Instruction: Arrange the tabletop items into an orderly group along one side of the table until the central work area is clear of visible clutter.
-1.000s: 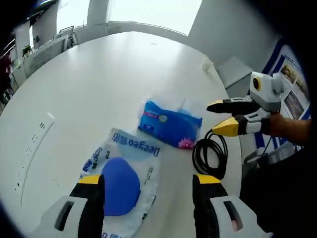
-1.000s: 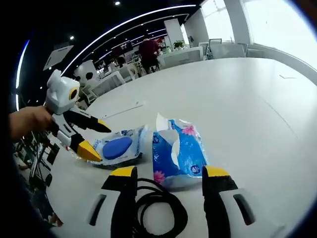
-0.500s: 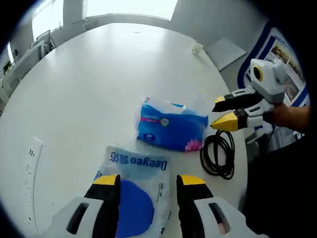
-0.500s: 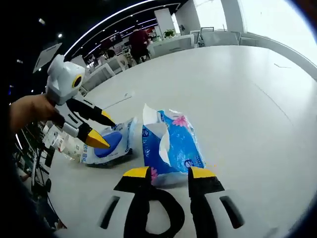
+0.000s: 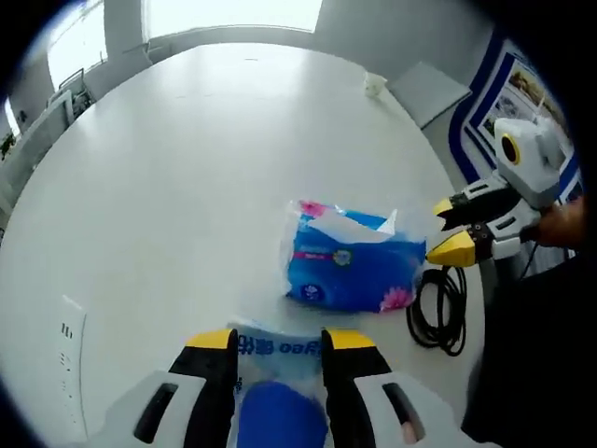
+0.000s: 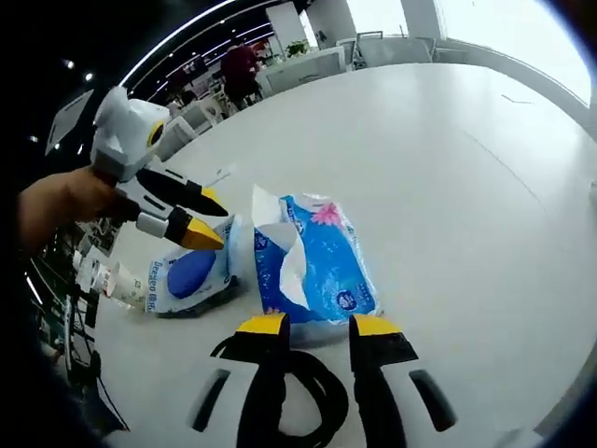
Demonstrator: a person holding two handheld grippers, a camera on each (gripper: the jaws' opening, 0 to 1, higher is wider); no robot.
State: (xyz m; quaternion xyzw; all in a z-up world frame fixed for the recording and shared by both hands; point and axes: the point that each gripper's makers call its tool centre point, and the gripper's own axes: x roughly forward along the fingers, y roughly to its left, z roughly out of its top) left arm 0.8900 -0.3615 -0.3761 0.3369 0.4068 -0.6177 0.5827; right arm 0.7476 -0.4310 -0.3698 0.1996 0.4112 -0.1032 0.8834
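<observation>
A white table point(image 5: 187, 159) carries a blue tissue pack point(image 5: 353, 266) near its right edge, with a clear pouch point(image 6: 191, 275) holding a blue disc just beside it. A coiled black cable point(image 5: 438, 308) lies near the pack's other end. The left gripper point(image 5: 277, 341) has its jaws partly parted astride the pouch, grip uncertain; the right gripper point(image 6: 315, 325), narrowly parted, straddles the cable, holding nothing clearly.

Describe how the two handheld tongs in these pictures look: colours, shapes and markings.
Both match. The left tongs have pale grey bodies, black jaws and yellow tips; slots mark the grey shells. The right tongs look the same. Seen from the side, each jaw tapers to a yellow point.
</observation>
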